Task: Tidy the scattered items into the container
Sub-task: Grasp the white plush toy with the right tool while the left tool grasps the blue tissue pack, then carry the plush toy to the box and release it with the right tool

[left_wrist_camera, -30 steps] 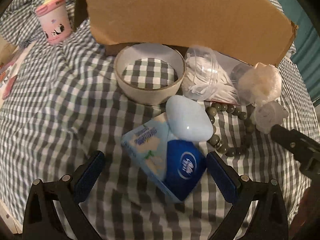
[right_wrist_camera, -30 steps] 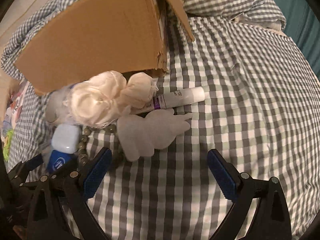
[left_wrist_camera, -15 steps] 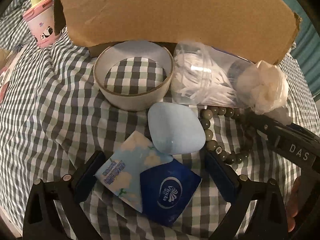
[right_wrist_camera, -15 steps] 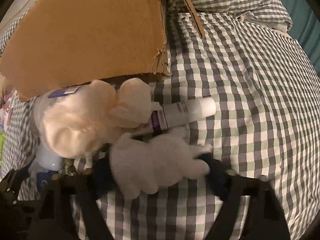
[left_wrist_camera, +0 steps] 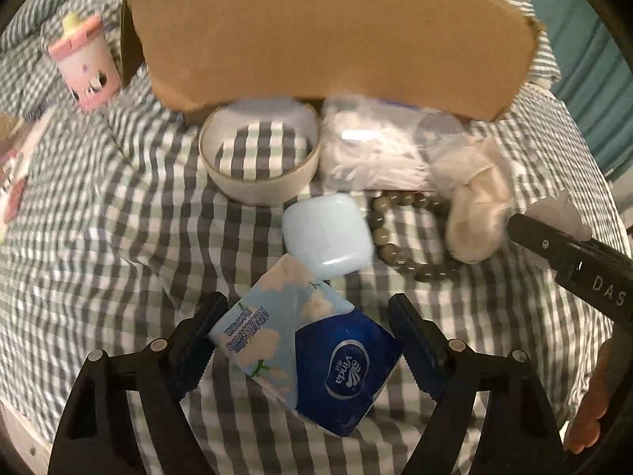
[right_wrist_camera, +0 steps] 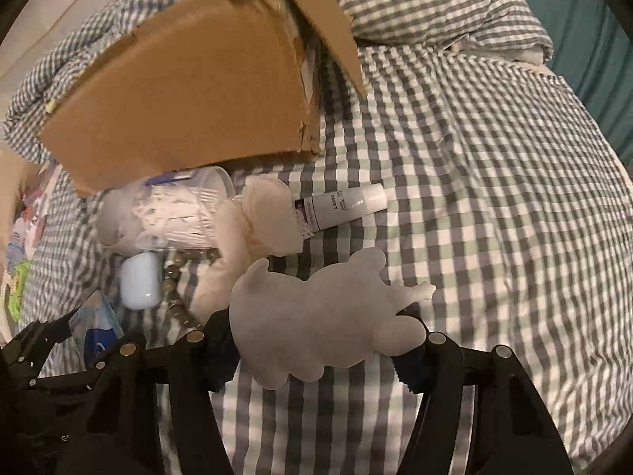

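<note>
— From my left wrist camera I see the grey-and-white checked bedspread [left_wrist_camera: 118, 237] under everything. The plain brown cardboard box [left_wrist_camera: 324, 35] has no print. The tissue packet [left_wrist_camera: 304, 352] is half pale blue with white clouds, half deep blue with a white oval logo.

— And the rest?

— I've a pale blue glossy rounded case [left_wrist_camera: 327, 235], a string of olive-grey beads [left_wrist_camera: 399, 253], a cream paper ring [left_wrist_camera: 259, 154], and a pink-and-white cup-shaped toy with a yellow top [left_wrist_camera: 85, 63]. On my right camera, the flat animal-shaped piece [right_wrist_camera: 320, 316] is plain whitish grey, the crumpled cloth [right_wrist_camera: 253, 229] cream, and the white tube [right_wrist_camera: 340, 206] carries a purple band. My finger pads [left_wrist_camera: 415, 340] are dark blue.
</note>
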The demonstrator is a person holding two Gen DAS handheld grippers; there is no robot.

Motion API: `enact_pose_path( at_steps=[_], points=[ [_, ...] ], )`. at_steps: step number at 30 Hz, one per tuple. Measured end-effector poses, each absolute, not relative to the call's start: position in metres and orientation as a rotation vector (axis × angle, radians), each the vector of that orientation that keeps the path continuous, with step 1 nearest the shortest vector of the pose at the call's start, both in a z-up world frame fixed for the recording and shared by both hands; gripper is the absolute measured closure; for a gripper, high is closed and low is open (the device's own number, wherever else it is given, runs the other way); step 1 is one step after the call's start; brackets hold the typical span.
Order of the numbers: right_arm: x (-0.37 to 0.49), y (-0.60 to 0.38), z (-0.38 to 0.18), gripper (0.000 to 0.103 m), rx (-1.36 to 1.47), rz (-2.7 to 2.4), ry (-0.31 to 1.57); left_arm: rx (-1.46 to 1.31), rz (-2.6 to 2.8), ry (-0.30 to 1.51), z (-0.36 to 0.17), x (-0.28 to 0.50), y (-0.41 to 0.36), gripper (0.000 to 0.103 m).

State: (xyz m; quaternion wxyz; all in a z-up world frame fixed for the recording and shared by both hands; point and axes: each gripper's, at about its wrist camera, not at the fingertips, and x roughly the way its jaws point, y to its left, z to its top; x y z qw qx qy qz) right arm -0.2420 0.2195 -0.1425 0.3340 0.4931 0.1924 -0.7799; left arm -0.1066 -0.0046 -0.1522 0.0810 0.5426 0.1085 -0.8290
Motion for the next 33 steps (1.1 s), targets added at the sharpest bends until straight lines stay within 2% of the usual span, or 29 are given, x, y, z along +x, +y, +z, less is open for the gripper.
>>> enact_pose_path(
  at_steps=[7,14,24,33],
  points=[
    [-0.215,0.210,-0.097,0.041,1.196,-2.066,0.470,1.528,-2.528,0.276,-0.118,-0.095,-0.002,0.018],
    [-0.202,0.225,-0.072,0.041,1.142,-2.068,0.442,1.491,-2.515,0.316,-0.104,-0.092,-0.007,0.018],
    [-0.182,0.221,-0.029,0.041,1.048,-2.062,0.435,1.359,-2.511,0.246,-0.053,-0.094,-0.014,0.018],
    [-0.178,0.210,-0.018,0.041,1.017,-2.060,0.446,1.314,-2.513,0.223,-0.037,-0.101,-0.022,0.018]
  ],
)
